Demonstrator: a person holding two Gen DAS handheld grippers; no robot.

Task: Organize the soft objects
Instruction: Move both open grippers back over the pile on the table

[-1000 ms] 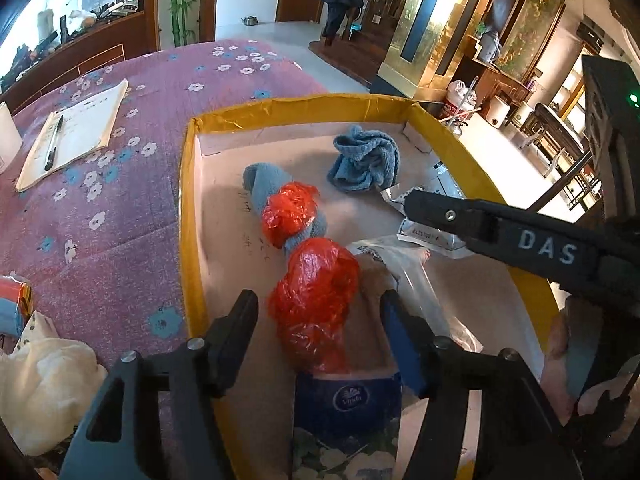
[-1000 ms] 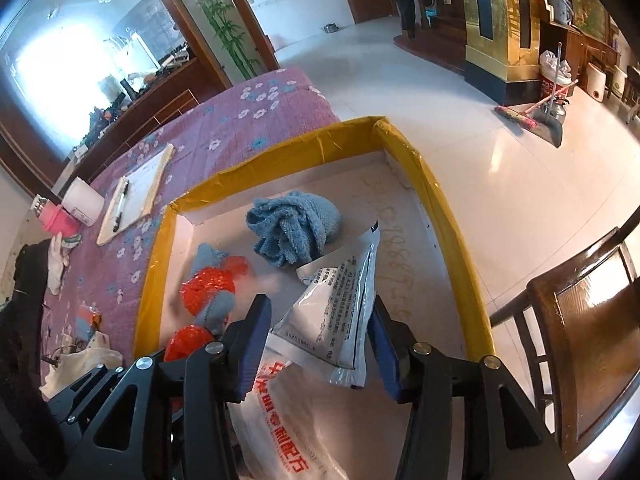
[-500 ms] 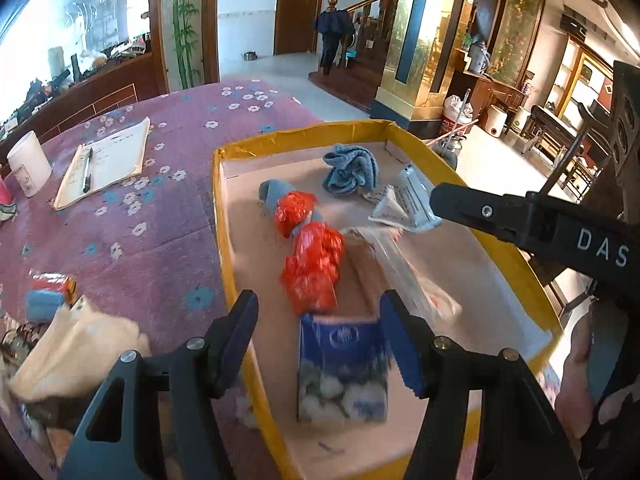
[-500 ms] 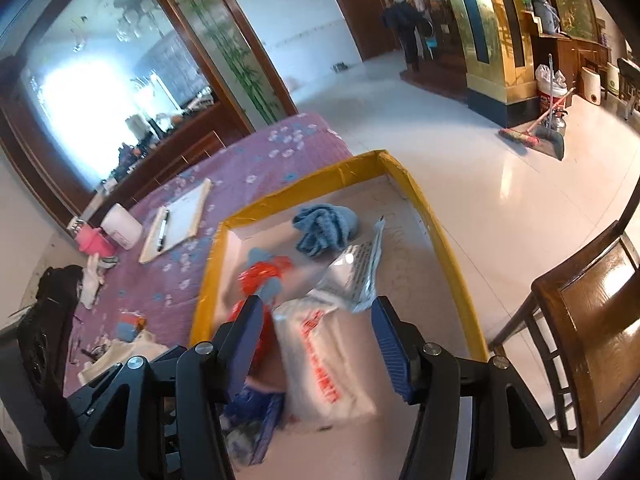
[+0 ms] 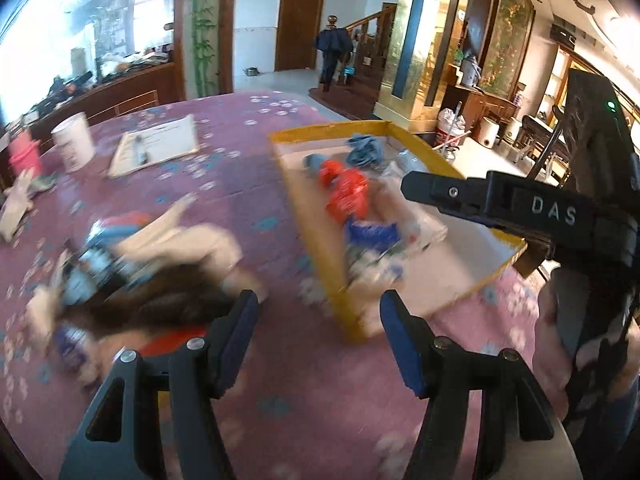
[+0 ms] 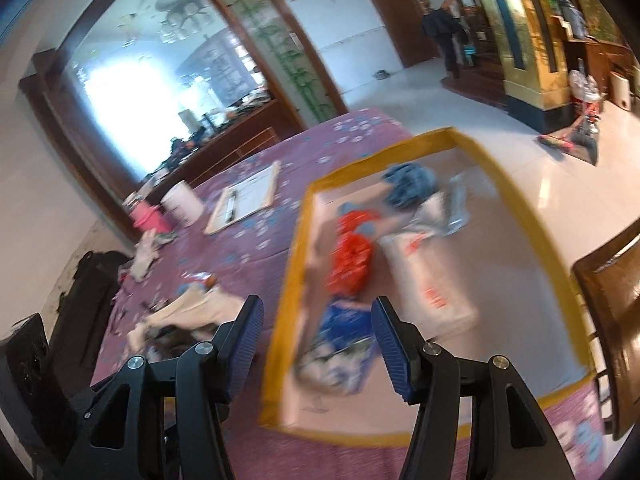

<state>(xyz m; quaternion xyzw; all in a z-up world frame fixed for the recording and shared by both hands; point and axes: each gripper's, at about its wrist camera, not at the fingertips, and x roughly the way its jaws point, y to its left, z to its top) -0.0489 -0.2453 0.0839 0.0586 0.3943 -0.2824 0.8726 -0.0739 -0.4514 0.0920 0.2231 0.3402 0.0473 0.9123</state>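
Observation:
A yellow-rimmed cardboard tray (image 5: 304, 216) (image 6: 286, 280) lies on the purple flowered tablecloth. In it are red plastic bags (image 5: 346, 196) (image 6: 350, 260), a blue towel (image 5: 366, 150) (image 6: 410, 182), a blue tissue pack (image 5: 372, 234) (image 6: 346, 322) and a white printed bag (image 6: 430, 280). A blurred pile of cream cloth and other soft things (image 5: 160, 248) (image 6: 188, 314) lies left of the tray. My left gripper (image 5: 318, 334) is open and empty above the cloth near the tray's corner. My right gripper (image 6: 316, 334) is open and empty; it shows in the left wrist view (image 5: 500, 204).
A clipboard with pen (image 5: 154, 146) (image 6: 246, 198), a white cup (image 5: 74, 142) (image 6: 182, 204) and a pink cup (image 6: 150, 218) stand at the table's far side. A wooden chair (image 6: 612, 312) stands right of the tray. A black bag (image 6: 80, 300) lies on the left.
Both grippers have pulled back and up from the tray, leaving the tissue pack and white bag in it. The left view has swung left toward the pile. Both views are motion-blurred.

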